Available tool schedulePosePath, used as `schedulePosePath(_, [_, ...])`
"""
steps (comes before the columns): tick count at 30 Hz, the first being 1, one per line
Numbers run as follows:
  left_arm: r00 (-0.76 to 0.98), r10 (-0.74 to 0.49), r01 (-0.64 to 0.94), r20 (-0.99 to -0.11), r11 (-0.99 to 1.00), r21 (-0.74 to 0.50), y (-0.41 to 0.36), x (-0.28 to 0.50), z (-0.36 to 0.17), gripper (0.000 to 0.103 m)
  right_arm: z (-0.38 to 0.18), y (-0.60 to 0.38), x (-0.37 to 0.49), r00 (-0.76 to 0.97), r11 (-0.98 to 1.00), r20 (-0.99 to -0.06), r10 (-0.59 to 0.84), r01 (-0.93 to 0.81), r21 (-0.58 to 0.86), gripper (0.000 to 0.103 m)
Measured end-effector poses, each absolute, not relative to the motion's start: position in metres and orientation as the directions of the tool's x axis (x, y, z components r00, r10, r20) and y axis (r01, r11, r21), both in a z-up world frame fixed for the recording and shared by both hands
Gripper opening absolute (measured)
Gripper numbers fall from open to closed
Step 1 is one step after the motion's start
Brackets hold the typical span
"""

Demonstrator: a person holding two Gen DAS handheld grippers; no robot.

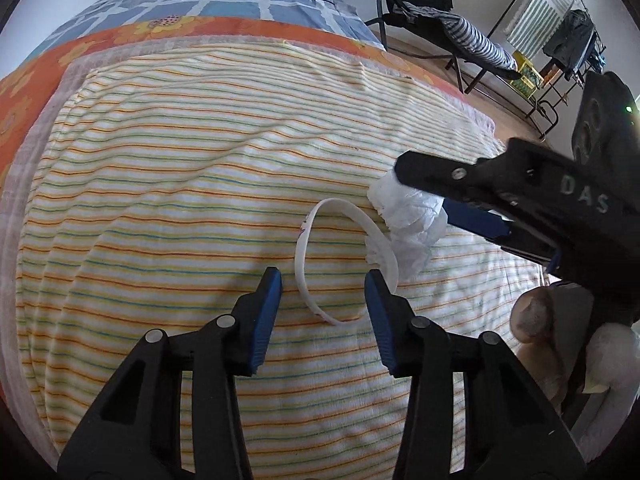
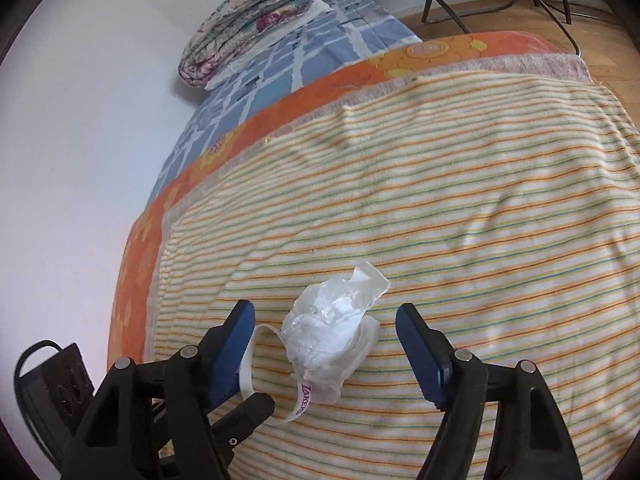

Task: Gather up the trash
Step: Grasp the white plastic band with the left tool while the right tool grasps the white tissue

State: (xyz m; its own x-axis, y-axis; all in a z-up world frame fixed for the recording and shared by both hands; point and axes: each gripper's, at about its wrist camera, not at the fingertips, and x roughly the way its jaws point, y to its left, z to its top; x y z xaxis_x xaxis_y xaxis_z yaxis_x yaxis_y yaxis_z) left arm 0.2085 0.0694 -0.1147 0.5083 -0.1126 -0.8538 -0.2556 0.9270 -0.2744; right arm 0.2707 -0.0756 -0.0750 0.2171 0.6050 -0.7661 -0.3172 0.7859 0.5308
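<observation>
Striped blanket (image 1: 168, 184) covers the bed, bearing a crumpled tissue (image 2: 332, 336) touching a white wristband (image 1: 304, 256). Left claw (image 1: 324, 300) is spread around the wristband. Right claw (image 2: 326, 340) is spread around the tissue.

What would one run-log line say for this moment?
left gripper: open, around white ring | right gripper: open, around crumpled tissue | both on striped blanket

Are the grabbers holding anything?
No. The right gripper is open around the crumpled white plastic wrapper; the left gripper is open over the white rubber wristband.
</observation>
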Motion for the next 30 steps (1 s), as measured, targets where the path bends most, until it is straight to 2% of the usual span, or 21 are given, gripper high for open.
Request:
schedulePosePath(3, [0.503,-0.087,-0.252,-0.860,0.937,-0.242,0.068,0.210,-0.116,0.033,-0.081,-0.071,0.269,0.211,0.793,-0.778,0.592,-0.321,0.517,0.074])
schedulePosePath(5, [0.500,-0.064,-0.261,-0.864,0.940,-0.220,0.068,0.211,-0.117,0.013,-0.082,-0.068,0.268,0.216,0.801,-0.786,0.579,-0.331,0.499,0.072])
schedulePosePath(6, [0.498,-0.056,-0.266,-0.865,0.940,-0.213,0.069,0.211,-0.117,0.010,-0.081,-0.066,0.267,0.223,0.805,-0.790,0.572,-0.339,0.487,0.072])
schedulePosePath(12, [0.506,-0.049,-0.256,-0.861,0.945,-0.205,0.071,0.211,-0.119,0.005,-0.080,-0.058,0.262,0.239,0.819,-0.810,0.536,-0.378,0.431,0.063])
schedulePosePath(16, [0.508,-0.036,-0.245,-0.860,0.952,-0.184,0.070,0.211,-0.117,0.003,-0.080,-0.055,0.260,0.240,0.819,-0.820,0.520,-0.412,0.399,0.041])
schedulePosePath(17, [0.509,-0.034,-0.245,-0.860,0.952,-0.183,0.070,0.211,-0.117,0.003,-0.080,-0.056,0.259,0.236,0.816,-0.818,0.525,-0.415,0.403,0.039])
schedulePosePath(20, [0.515,-0.028,-0.249,-0.857,0.952,-0.181,0.072,0.209,-0.114,0.002,-0.080,-0.061,0.260,0.229,0.807,-0.807,0.544,-0.407,0.428,0.035])
schedulePosePath(30, [0.542,-0.002,-0.256,-0.840,0.952,-0.167,0.078,0.195,-0.097,0.002,-0.064,-0.072,0.250,0.264,0.805,-0.793,0.549,-0.423,0.416,0.034])
